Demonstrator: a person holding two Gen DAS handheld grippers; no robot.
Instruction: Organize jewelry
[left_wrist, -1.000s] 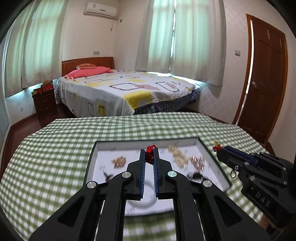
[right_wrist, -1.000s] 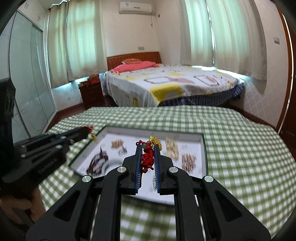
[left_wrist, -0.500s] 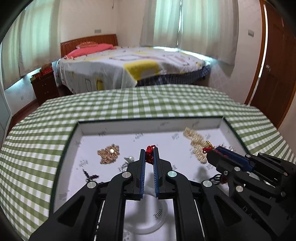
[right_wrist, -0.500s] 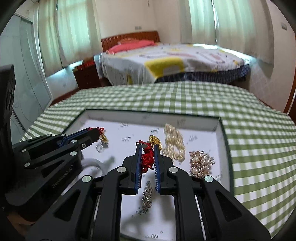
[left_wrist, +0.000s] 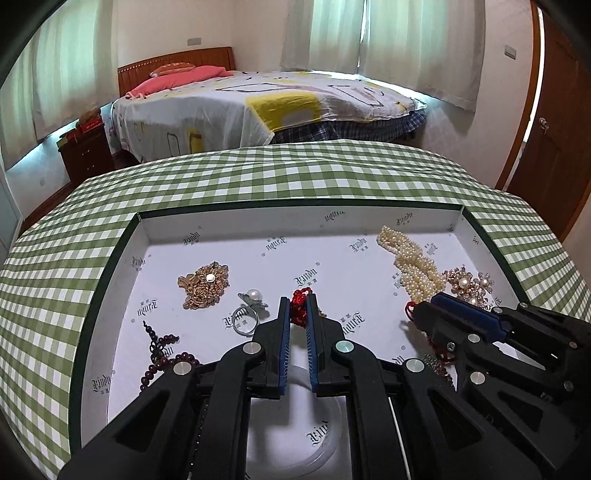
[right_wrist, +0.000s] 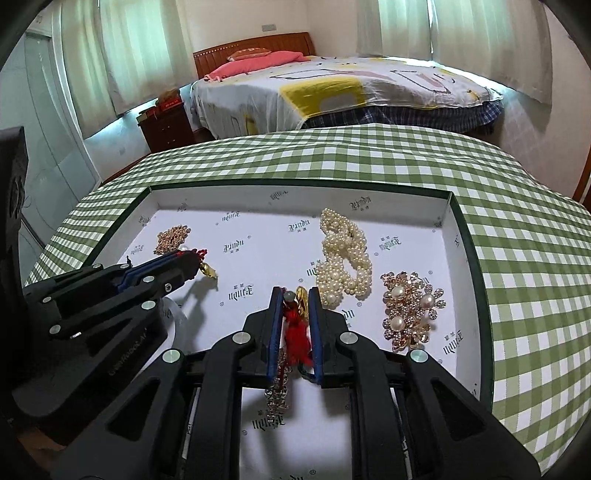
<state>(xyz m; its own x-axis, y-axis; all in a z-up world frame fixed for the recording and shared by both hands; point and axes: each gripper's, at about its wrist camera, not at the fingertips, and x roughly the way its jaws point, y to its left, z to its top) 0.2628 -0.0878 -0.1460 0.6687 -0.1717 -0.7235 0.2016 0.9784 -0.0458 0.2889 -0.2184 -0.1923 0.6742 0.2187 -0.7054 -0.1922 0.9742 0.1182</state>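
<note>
A white-lined tray (left_wrist: 295, 218) with a dark green rim lies on the green checked tablecloth. My left gripper (left_wrist: 297, 301) hovers low over the tray's middle, shut on a red cord knot (left_wrist: 300, 308). In the right wrist view a small gold pendant (right_wrist: 208, 270) hangs from the left gripper (right_wrist: 195, 258). My right gripper (right_wrist: 295, 291) is low over the tray beside the pearls, with a red cord charm (right_wrist: 295, 332) and its gold piece between the pads. Its jaws are opening a little, and the pads still touch the charm.
In the tray lie a pearl necklace (right_wrist: 343, 258), a gold and pearl brooch (right_wrist: 410, 310), a gold chain pile (left_wrist: 203, 286), a pearl ring (left_wrist: 251, 306), dark red beads (left_wrist: 162, 350) and a rhinestone chain (right_wrist: 279, 391). A bed stands beyond the table.
Both grippers came down and tilted toward the tray, which now fills the views. The right jaws parted slightly and the red charm sits lower between the pads.
</note>
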